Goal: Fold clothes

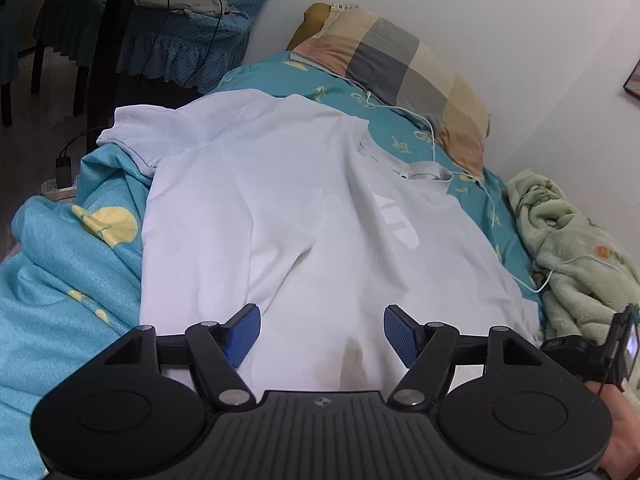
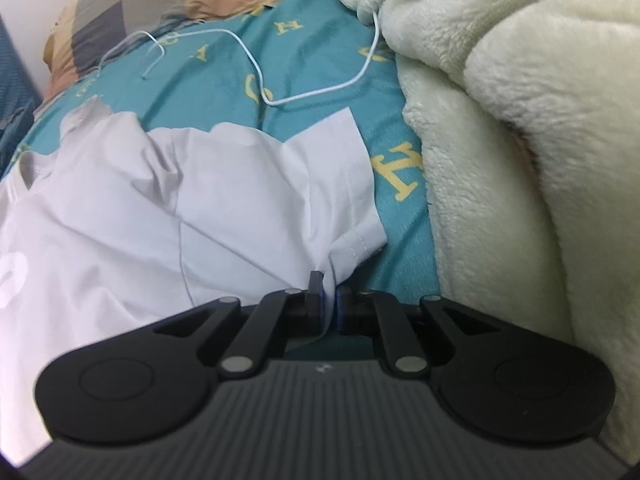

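A white T-shirt (image 1: pixel 304 216) lies spread on the teal bed sheet (image 1: pixel 316 80), collar toward the pillow, one sleeve folded in over the chest. My left gripper (image 1: pixel 322 336) hovers over the shirt's lower part with its blue pads wide apart and nothing between them; a brownish stain shows on the cloth just below. In the right wrist view the same T-shirt (image 2: pixel 200 200) lies crumpled at its sleeve edge, and my right gripper (image 2: pixel 329 300) is shut on a pinch of that white fabric beside the hemmed sleeve.
A checked pillow (image 1: pixel 404 68) lies at the head of the bed, with a white cable (image 2: pixel 280 100) trailing across the sheet. A fluffy pale green blanket (image 2: pixel 520 140) is heaped along the right. A chair with a teal cover (image 1: pixel 160 40) stands beyond the bed.
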A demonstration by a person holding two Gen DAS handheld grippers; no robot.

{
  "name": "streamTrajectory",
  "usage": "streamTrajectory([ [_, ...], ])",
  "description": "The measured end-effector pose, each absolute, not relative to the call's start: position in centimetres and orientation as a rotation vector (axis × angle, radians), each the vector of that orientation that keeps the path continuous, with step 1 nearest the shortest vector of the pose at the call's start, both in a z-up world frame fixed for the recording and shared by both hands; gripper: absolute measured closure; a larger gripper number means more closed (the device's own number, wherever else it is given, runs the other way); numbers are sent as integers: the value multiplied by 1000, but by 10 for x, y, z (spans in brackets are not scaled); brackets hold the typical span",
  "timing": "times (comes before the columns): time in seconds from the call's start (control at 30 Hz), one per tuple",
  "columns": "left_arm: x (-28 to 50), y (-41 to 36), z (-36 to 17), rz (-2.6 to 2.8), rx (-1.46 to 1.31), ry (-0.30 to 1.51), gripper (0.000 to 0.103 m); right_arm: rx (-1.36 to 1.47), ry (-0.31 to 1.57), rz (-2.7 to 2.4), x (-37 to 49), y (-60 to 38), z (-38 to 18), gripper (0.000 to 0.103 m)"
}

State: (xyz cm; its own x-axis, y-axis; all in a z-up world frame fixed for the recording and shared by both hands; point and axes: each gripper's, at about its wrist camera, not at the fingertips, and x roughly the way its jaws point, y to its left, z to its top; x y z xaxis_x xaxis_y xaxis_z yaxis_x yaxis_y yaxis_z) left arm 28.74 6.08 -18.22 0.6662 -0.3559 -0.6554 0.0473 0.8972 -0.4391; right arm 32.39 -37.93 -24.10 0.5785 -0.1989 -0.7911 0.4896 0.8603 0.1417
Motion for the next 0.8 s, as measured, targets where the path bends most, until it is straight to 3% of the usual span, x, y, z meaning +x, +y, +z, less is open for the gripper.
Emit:
streamTrajectory([
  [0.1, 285, 60, -180, -236, -386, 811, 32, 334, 871, -395, 310, -371, -226, 86],
  [0.17, 283, 58, -177, -238, -367, 809, 32, 327, 867, -381, 295, -362, -211, 53],
  [0.23, 280, 55, -173, -242, -343, 804, 32, 339, 850, -351, 277, -351, -193, 39],
  [0.47, 261, 52, -161, -263, -276, 788, 32, 392, 778, -185, 190, -304, -135, 39],
  [0.8, 201, 76, -114, -283, -83, 860, 32, 456, 746, -130, 139, -298, -136, 38],
])
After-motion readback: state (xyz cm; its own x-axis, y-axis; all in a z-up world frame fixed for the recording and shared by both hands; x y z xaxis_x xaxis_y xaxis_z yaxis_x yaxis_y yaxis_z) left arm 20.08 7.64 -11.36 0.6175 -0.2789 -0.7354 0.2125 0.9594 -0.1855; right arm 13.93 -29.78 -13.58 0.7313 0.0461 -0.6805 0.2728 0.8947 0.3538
